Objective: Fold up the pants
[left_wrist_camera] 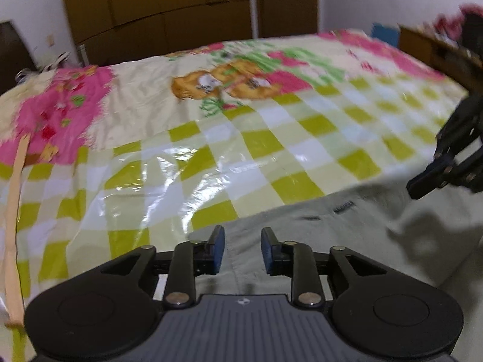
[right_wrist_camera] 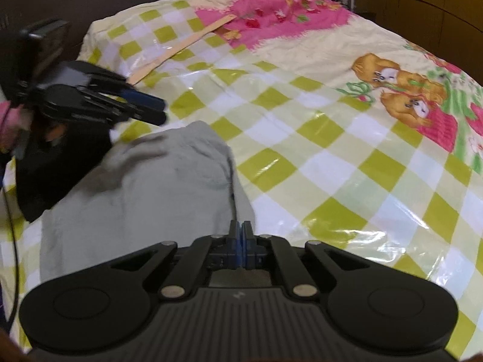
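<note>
Pants [right_wrist_camera: 145, 187]: 1 pale grey pair, folded, lying at the near edge of the bed cover [right_wrist_camera: 317, 126].
Grippers: 2.
Left gripper [left_wrist_camera: 243, 250]: jaws narrowly apart, nothing between, over the pants.
Right gripper [right_wrist_camera: 241, 247]: pads pressed together, holding nothing.
Wooden stick [right_wrist_camera: 181, 49]: 1, far left.
Open room: checked cover bare far and right of the pants.

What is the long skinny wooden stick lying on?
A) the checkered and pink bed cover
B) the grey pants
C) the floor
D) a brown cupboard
A: the wooden stick lies flat on the bed cover, crossing from its green checks onto the pink patch, well away from the grey pants.
</note>
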`<move>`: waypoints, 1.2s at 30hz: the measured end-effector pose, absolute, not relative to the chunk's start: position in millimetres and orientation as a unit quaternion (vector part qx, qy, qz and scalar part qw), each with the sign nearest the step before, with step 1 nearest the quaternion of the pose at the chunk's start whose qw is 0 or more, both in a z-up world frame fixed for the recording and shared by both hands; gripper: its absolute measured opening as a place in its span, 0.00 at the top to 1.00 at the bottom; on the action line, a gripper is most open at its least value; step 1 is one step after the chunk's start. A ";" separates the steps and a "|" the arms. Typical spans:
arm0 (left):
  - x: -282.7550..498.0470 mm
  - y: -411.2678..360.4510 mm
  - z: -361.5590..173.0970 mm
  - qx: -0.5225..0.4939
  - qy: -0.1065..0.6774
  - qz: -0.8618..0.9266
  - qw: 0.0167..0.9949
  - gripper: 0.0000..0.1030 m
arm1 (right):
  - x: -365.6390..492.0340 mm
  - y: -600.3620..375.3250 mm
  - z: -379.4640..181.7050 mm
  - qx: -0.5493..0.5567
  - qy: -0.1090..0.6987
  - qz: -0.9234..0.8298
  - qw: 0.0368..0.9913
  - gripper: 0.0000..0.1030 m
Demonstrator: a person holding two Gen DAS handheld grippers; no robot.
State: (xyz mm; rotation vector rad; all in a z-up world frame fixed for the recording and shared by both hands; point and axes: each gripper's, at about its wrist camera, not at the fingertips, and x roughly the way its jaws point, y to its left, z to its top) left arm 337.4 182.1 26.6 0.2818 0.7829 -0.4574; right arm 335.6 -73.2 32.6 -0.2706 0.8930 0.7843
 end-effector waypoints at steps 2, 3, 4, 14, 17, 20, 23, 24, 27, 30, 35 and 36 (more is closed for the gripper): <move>336.8 176.9 20.5 0.140 0.381 -0.229 0.885 0.56 | 329.1 -70.6 33.8 -0.121 0.417 0.382 0.816 0.99; 335.9 176.0 16.9 0.138 0.380 -0.230 0.885 0.56 | 325.7 -69.1 33.7 -0.117 0.417 0.389 0.813 0.99; 336.3 177.2 14.0 0.132 0.381 -0.230 0.886 0.56 | 323.4 -67.3 32.0 -0.116 0.419 0.393 0.810 0.99; 375.9 222.0 -8.3 0.043 0.431 -0.181 0.883 0.39 | 367.3 -73.7 -3.8 -0.124 0.416 0.347 0.831 0.48; 386.7 218.6 -22.6 0.039 0.450 -0.173 0.876 0.30 | 375.1 -77.6 -18.9 -0.126 0.441 0.341 0.820 0.47; 393.6 208.1 -35.0 0.058 0.456 -0.160 0.873 0.29 | 375.6 -75.4 -32.4 -0.136 0.446 0.341 0.816 0.46; 401.6 198.4 -40.3 0.060 0.455 -0.145 0.876 0.34 | 374.2 -70.0 -35.9 -0.136 0.440 0.336 0.822 0.57; 403.1 194.8 -39.7 0.063 0.452 -0.141 0.879 0.46 | 373.9 -67.4 -35.2 -0.137 0.439 0.338 0.821 0.76; 399.2 187.4 -33.6 0.066 0.442 -0.149 0.882 0.65 | 373.9 -63.6 -31.1 -0.138 0.444 0.334 0.820 0.98; 389.0 187.3 -22.5 0.071 0.425 -0.149 0.890 0.68 | 368.4 -66.3 -18.7 -0.125 0.437 0.337 0.824 1.00; 347.5 208.1 21.4 0.026 0.374 -0.182 0.909 0.69 | 343.7 -74.6 26.9 -0.098 0.401 0.355 0.839 1.00; 336.3 212.7 30.9 0.020 0.364 -0.190 0.912 0.69 | 336.0 -75.1 36.6 -0.099 0.392 0.363 0.839 1.00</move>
